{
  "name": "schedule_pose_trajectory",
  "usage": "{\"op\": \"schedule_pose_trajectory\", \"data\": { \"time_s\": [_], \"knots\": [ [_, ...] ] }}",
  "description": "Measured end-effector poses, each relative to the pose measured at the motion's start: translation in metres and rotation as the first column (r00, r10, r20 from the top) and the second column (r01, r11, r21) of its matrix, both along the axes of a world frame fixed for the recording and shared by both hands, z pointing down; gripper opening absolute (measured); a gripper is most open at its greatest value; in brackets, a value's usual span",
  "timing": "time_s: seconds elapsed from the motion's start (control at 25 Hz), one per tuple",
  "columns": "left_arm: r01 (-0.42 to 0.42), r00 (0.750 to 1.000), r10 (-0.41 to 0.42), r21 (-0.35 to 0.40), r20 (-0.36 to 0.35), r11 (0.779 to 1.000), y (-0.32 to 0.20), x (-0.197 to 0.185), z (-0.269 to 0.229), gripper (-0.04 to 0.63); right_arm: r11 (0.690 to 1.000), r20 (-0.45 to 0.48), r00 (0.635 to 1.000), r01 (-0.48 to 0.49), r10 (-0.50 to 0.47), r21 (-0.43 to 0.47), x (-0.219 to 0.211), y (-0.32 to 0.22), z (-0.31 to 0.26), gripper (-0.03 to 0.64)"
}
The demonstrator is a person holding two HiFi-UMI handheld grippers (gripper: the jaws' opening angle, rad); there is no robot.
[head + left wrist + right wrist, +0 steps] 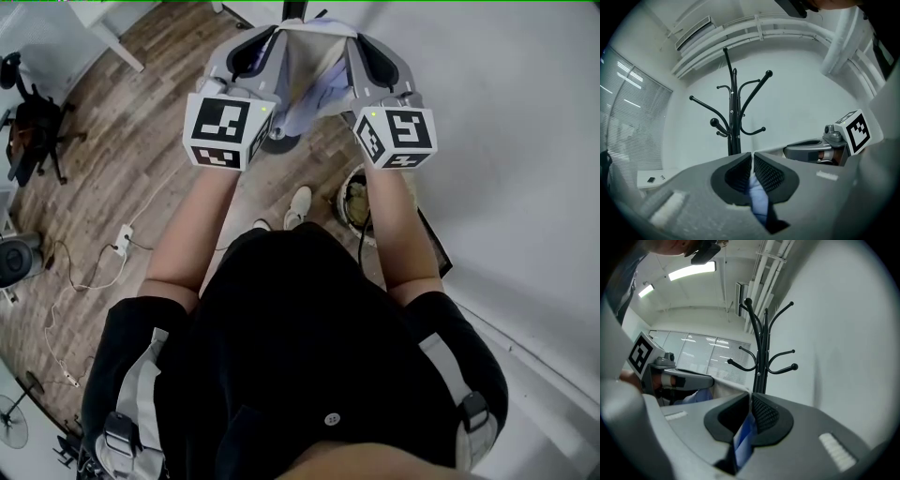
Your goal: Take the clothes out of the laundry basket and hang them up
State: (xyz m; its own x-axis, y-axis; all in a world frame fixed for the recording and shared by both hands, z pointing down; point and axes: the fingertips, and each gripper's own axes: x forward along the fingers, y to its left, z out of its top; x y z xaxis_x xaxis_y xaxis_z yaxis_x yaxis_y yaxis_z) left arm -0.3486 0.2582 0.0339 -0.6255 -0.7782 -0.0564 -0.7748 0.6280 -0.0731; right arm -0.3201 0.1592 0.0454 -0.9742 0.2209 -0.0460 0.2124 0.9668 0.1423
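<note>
A pale blue and white garment (314,80) hangs stretched between my two grippers, held up in front of the person. My left gripper (752,159) is shut on one edge of it; blue cloth (757,199) shows pinched between the pads. My right gripper (751,401) is shut on the other edge, with blue cloth (744,439) between its pads. A black coat stand (733,112) with curved hooks rises just beyond both grippers, and its round base (279,142) shows on the floor under the garment. The laundry basket (354,202) sits on the floor below my right arm.
A white wall (506,141) runs along the right. The floor (141,141) is wood planks. A black office chair (33,127) stands at far left, with cables and a power strip (122,242) nearby. The person's shoe (298,206) is by the basket.
</note>
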Motion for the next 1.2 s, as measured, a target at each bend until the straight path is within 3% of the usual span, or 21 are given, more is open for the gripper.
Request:
{"op": "schedule_pose_trajectory", "data": {
  "time_s": [0.28, 0.84, 1.2],
  "knots": [
    [0.051, 0.998, -0.051, -0.011, -0.023, 0.999, -0.025, -0.057, 0.013, 0.017, 0.999, -0.026, 0.999, 0.041, -0.041, -0.003, -0.062, -0.026, 0.011, 0.026],
    [0.089, 0.988, -0.100, -0.095, -0.119, 0.992, -0.035, -0.122, 0.109, 0.018, 0.998, -0.199, 0.978, 0.066, -0.067, -0.014, -0.124, -0.038, 0.103, 0.028],
    [0.092, 0.967, -0.100, -0.046, -0.236, 0.995, -0.034, -0.146, 0.183, 0.018, 0.996, -0.286, 0.956, 0.046, -0.066, -0.079, -0.141, -0.038, 0.168, 0.028]
  ]
}}
